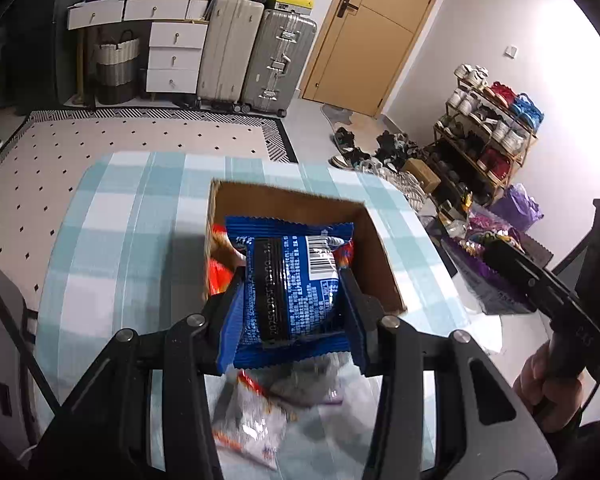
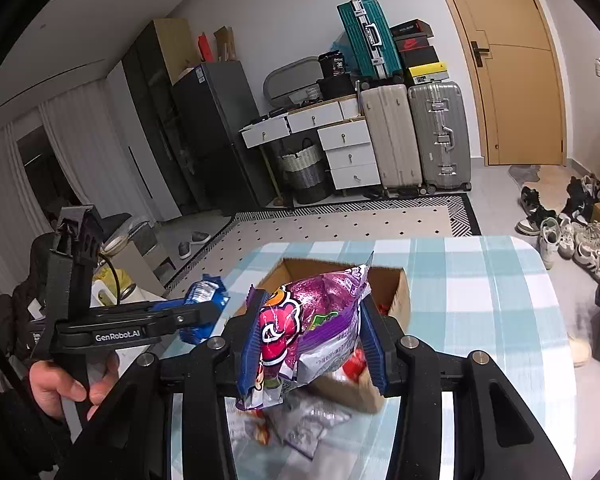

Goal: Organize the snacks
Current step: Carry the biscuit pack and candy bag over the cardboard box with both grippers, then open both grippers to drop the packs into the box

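My left gripper (image 1: 292,300) is shut on a blue snack packet (image 1: 296,280) and holds it just above the near edge of an open cardboard box (image 1: 376,248). Red and orange packets (image 1: 218,276) lie inside the box. My right gripper (image 2: 312,336) is shut on a purple and pink snack bag (image 2: 320,320), held above the near side of the same box (image 2: 396,284). The left gripper with its blue packet (image 2: 204,300) shows at the left of the right wrist view. The right gripper with the purple bag (image 1: 496,276) shows at the right of the left wrist view.
The box stands on a table with a blue and white checked cloth (image 1: 132,240). Loose white and clear snack packets (image 1: 252,428) lie on the cloth below my grippers. Beyond are a patterned rug (image 1: 100,140), suitcases (image 1: 256,56) and a shoe rack (image 1: 488,136).
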`<act>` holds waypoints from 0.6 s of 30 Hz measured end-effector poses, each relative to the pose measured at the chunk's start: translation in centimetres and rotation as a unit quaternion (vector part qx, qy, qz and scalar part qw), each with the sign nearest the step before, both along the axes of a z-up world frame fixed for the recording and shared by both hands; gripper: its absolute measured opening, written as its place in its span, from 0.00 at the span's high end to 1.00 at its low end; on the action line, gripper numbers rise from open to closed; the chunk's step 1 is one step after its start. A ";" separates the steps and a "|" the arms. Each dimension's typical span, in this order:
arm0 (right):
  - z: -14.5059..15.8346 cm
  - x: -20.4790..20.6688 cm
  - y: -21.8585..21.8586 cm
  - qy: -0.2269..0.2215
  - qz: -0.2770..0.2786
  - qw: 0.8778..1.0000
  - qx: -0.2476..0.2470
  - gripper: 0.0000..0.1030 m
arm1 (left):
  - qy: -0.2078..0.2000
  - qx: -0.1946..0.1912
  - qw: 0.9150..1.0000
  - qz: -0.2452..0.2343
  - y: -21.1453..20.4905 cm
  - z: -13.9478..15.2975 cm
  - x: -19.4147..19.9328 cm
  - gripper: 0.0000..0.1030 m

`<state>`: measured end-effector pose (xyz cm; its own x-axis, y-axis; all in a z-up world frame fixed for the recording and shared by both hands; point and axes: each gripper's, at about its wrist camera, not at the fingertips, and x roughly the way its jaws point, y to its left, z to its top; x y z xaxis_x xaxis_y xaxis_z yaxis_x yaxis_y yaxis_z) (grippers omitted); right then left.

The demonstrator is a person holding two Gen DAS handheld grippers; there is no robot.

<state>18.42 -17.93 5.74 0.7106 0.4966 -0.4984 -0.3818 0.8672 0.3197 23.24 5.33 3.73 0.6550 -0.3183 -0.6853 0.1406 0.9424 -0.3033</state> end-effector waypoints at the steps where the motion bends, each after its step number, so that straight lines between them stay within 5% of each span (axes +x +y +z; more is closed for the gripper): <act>1: 0.2 0.4 0.1 0.000 0.001 1.000 0.002 0.58 | -0.002 0.001 1.000 0.001 -0.2 0.2 0.6 0.60; 11: 1.3 5.5 2.0 0.001 0.010 1.000 -0.021 0.58 | 0.000 0.010 1.000 -0.012 -1.9 1.5 6.5 0.60; 18: 0.3 9.3 2.9 0.020 0.004 1.000 -0.013 0.58 | 0.019 0.006 1.000 -0.009 -2.6 -0.3 10.2 0.60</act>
